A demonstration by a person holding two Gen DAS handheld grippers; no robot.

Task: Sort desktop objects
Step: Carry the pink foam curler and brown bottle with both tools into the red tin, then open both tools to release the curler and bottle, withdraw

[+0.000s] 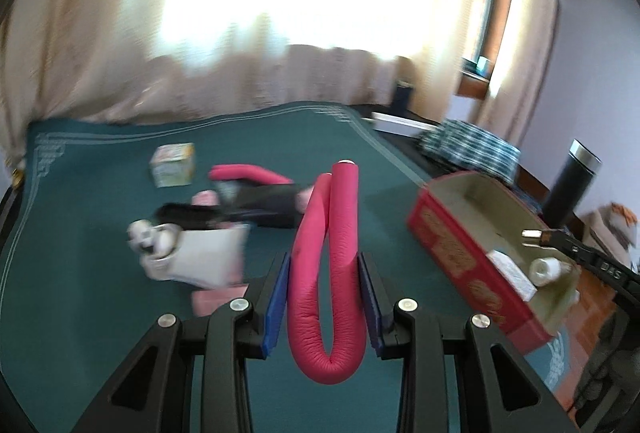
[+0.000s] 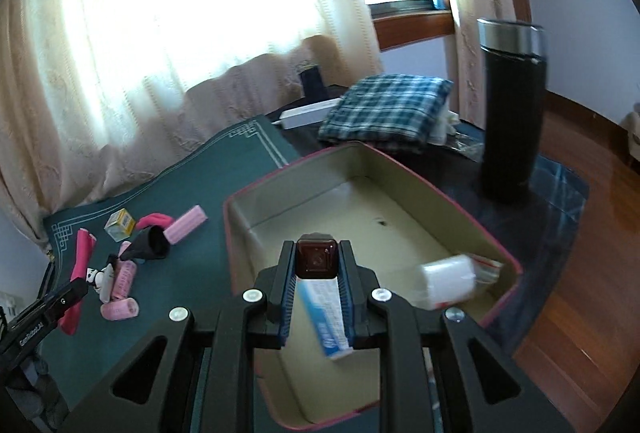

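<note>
My left gripper (image 1: 322, 263) is shut on a pink bendy foam rod (image 1: 332, 273) folded into a U and held above the green mat (image 1: 80, 293). My right gripper (image 2: 316, 249) is shut on a white-and-blue tube with a dark red cap (image 2: 317, 257), over the open red box (image 2: 240, 229). A white bottle and a plastic packet (image 2: 448, 281) lie inside the box. On the mat lie a second pink rod (image 1: 248, 173), pink hair rollers (image 2: 120, 309), a black pouch (image 2: 150, 243), a small yellow carton (image 1: 173, 165) and a small white figure (image 1: 150, 237).
A tall black flask (image 2: 512, 105) stands behind the box, close to its far right corner. Folded plaid cloth (image 2: 384, 105) and a long white box (image 2: 308, 113) lie at the table's back. Curtains hang behind; the wooden floor (image 2: 580, 293) shows past the table's right edge.
</note>
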